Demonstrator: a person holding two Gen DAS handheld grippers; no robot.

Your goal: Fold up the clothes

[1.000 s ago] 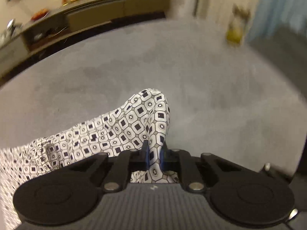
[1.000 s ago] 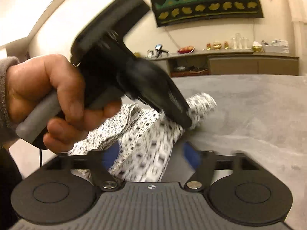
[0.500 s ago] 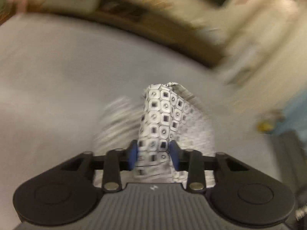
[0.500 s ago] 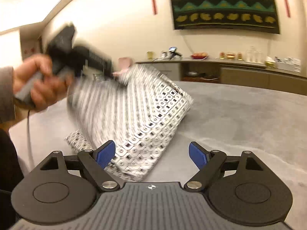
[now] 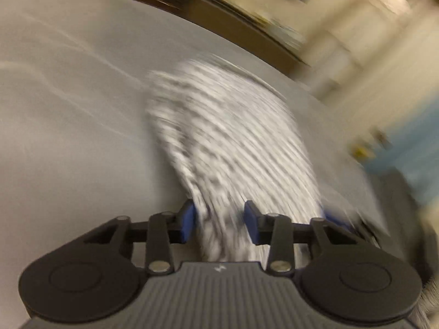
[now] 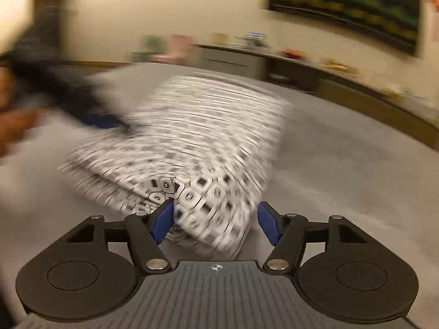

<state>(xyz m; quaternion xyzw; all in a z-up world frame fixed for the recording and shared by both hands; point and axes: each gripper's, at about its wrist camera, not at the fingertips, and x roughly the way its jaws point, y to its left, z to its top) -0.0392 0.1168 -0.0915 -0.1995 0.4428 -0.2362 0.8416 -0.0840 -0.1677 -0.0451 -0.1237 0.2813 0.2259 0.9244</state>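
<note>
The black-and-white patterned cloth garment (image 5: 233,148) on the grey table (image 5: 68,109) is seen, blurred, between the parted pads of the left gripper (image 5: 219,220) and the widely spread right gripper (image 6: 216,219).

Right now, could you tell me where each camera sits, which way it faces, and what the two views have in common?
Left wrist: on the left gripper, looking forward and down along its blue pads at the patterned cloth on the grey table; no hand visible.
Right wrist: on the right gripper, facing the cloth and a sideboard; the left gripper and a blurred hand show.
Shared: cloth and table.
</note>
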